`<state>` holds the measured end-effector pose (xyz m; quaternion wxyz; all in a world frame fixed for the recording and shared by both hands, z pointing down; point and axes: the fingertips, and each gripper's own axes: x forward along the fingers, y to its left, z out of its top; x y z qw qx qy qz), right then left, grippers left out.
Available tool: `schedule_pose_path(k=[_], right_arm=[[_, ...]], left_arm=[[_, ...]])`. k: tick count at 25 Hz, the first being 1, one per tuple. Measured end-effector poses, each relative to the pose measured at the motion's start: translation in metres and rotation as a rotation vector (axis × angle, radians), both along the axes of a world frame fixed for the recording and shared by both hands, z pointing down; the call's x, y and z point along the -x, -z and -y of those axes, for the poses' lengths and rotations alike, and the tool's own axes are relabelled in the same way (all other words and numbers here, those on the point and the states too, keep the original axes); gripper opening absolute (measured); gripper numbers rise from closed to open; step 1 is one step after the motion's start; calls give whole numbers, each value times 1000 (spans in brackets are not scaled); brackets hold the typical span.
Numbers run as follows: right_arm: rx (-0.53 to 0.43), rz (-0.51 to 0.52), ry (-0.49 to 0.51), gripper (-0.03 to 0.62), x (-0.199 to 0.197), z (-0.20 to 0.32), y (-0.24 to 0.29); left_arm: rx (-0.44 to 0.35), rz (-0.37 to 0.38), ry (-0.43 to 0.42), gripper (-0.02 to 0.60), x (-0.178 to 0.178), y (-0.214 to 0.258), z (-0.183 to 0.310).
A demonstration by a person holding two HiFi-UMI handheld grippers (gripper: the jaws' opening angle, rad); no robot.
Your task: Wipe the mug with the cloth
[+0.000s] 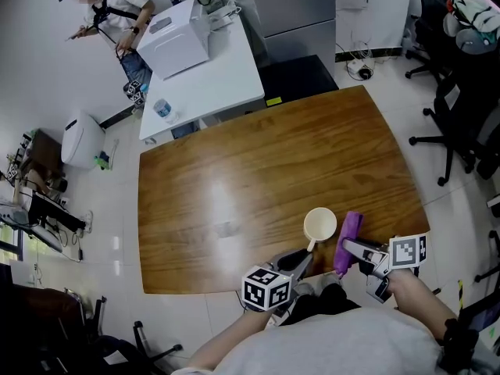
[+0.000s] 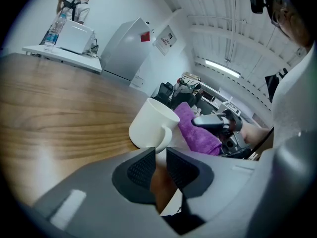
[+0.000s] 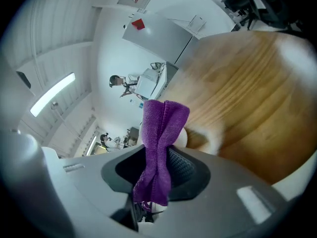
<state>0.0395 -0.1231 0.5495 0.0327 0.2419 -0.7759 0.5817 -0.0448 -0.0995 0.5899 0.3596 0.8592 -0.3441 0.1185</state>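
Note:
A cream mug [image 1: 319, 225] stands upright on the wooden table [image 1: 258, 170] near its front edge, handle turned toward me. My left gripper [image 1: 304, 258] points at that handle. In the left gripper view its jaws [image 2: 159, 151] stand a narrow gap apart, with only table showing between the pads and the mug's handle [image 2: 164, 139] right at the fingertips. My right gripper [image 1: 348, 248] is shut on a purple cloth [image 1: 348, 237], which hangs just right of the mug. In the right gripper view the cloth [image 3: 159, 133] sticks up from the jaws [image 3: 159, 157] and hides most of the mug behind it.
A white table [image 1: 226, 76] at the back holds a white box [image 1: 173, 36] and a water bottle [image 1: 162, 109]. A person [image 1: 117, 14] stands beyond it. Black office chairs [image 1: 461, 108] stand to the right of the wooden table.

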Motion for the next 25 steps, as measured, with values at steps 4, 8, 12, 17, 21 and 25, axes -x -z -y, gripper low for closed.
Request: schedule_pose_path(k=[4,8,12,17,21,25], right_arm=[[90,75,-37,128,8,-7,7],[80,90,-21,128,14,-2,0],[88,37,-10,129,17,3,-26],[110,-63,-15,129,13,6,-57],[116,-108,-25,129,13,6,-68],[106,-129,-51,129,13,6,-68]], left_arm=[[0,6,-24,49,-13,2,-2],[6,21,-53,43,-22,2,-3],[10,19,-65,40,-22,2,0],[17,6,-83,38,-26,3,3],[23,1,-101,35,-26,3,3],[21,-12,-136,35,-27,3,2]])
